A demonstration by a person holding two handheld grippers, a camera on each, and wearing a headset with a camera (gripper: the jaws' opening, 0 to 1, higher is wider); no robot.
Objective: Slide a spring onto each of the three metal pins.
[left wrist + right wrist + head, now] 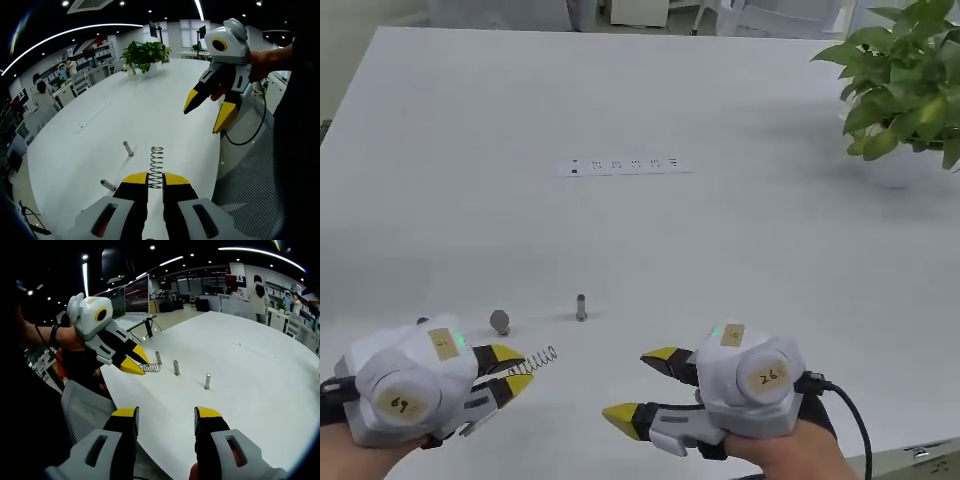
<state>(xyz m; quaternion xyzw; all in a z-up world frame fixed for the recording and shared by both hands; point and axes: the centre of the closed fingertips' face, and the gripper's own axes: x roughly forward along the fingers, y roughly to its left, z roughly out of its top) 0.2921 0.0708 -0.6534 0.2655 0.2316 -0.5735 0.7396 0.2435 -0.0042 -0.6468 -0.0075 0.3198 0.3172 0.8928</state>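
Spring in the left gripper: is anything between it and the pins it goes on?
Nothing visible. The spring, pinched in the left gripper, has only bare white table between it and the nearest metal pin. The right gripper hovers aside.

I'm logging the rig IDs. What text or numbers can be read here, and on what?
"69": round sticker on the left claw.
"26": round sticker on the right claw.
Small top stickers on both: too blurred to read.
Strip on the table: marks too small to read.
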